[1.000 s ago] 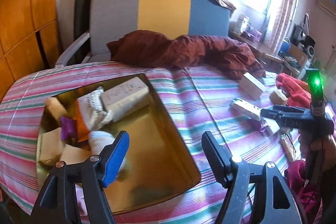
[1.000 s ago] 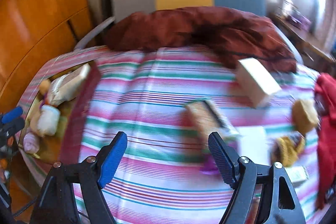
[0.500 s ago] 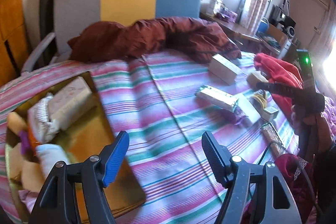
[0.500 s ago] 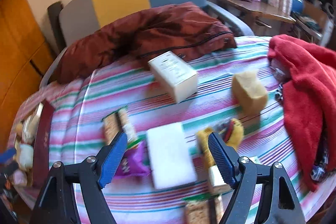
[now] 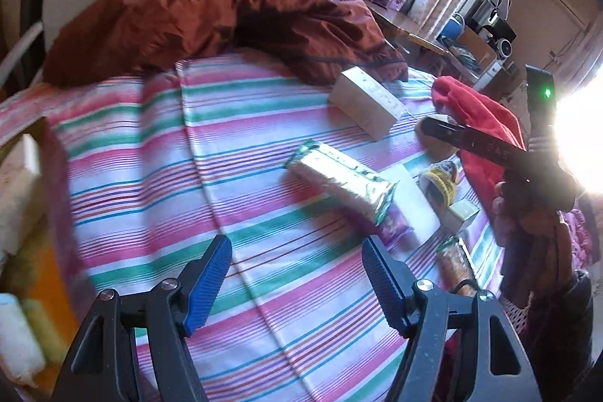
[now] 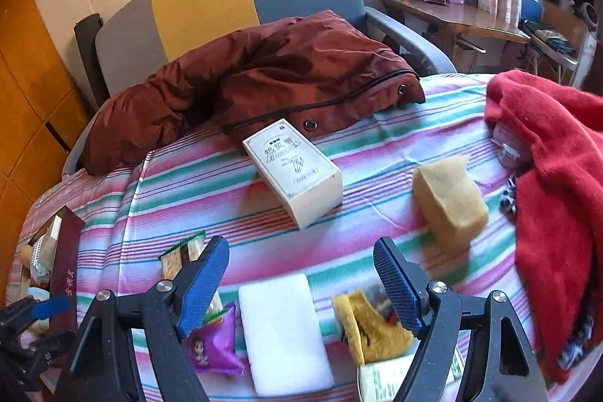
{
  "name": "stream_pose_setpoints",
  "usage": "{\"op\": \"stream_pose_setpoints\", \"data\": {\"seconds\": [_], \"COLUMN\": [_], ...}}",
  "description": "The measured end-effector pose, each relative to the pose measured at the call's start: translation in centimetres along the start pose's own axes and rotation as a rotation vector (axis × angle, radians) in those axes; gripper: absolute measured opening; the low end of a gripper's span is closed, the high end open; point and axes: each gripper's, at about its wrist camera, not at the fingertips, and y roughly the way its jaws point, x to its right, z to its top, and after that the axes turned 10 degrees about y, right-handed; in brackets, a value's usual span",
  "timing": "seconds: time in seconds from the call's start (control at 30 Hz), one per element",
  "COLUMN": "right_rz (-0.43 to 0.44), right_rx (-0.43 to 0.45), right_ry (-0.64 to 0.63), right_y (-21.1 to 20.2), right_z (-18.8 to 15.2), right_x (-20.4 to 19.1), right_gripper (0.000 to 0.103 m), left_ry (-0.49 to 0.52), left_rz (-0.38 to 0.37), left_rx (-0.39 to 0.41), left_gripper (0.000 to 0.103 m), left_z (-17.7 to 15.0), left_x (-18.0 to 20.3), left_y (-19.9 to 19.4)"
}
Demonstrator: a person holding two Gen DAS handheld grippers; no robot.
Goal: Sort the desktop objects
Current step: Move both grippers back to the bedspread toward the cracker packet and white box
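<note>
The right gripper (image 6: 301,277) hangs wide open and empty over the striped tablecloth (image 6: 377,153); a flat white foam block (image 6: 282,326) lies between its fingers, a yellow knitted item (image 6: 371,330) beside the right finger; farther off stands a cream printed carton (image 6: 297,172); the left gripper (image 5: 297,277), equally spread and empty, points at a foil-wrapped snack bar (image 5: 343,185) ahead.

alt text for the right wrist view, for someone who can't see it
The right gripper hangs open over a white foam block on a striped tablecloth. Around it lie a white printed box, tan sponge and purple snack packet.
</note>
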Motion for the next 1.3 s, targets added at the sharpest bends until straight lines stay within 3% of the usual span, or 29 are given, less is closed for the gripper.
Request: {"op": "stream_pose_setpoints", "data": {"seconds": [0.2, 0.53, 0.8, 0.87, 0.9, 0.93, 1.03, 1.3], "right_rz": [0.023, 0.013, 0.005, 0.001, 0.001, 0.001, -0.002, 0.033], "right_rx": [0.004, -0.018, -0.048, -0.068, -0.077, -0.09, -0.103, -0.118], "right_ry": [-0.026, -0.176, -0.206, -0.212, -0.215, -0.215, -0.214, -0.178], "right_y": [1.6, 6.9, 9.2, 9.5, 9.5, 9.6, 9.5, 9.1], "right_z": [1.7, 3.7, 3.7, 3.6, 3.6, 3.6, 3.6, 3.9], "right_x": [0.0, -0.8, -0.8, -0.8, -0.9, -0.8, -0.8, -0.4], "right_gripper": [0.08, 0.085, 0.085, 0.079, 0.068, 0.063, 0.06, 0.06], "left_ry": [-0.057, -0.166, -0.243, -0.272, -0.282, -0.294, -0.314, -0.233], "left_rz": [-0.082, -0.168, -0.202, -0.206, -0.207, -0.204, -0.177, -0.062], "left_rx": [-0.049, -0.097, -0.152, -0.173, -0.178, -0.183, -0.207, -0.268], "left_gripper": [0.073, 0.073, 0.073, 0.073, 0.073, 0.073, 0.073, 0.073], "left_z": [1.5, 4.6, 5.9, 6.2, 6.3, 6.4, 6.8, 8.6], "left_x": [0.3, -0.1, 0.0, 0.1, 0.0, 0.0, 0.0, 1.8], "left_y": [3.1, 6.9, 9.4, 10.2, 10.4, 10.7, 11.3, 13.0]}}
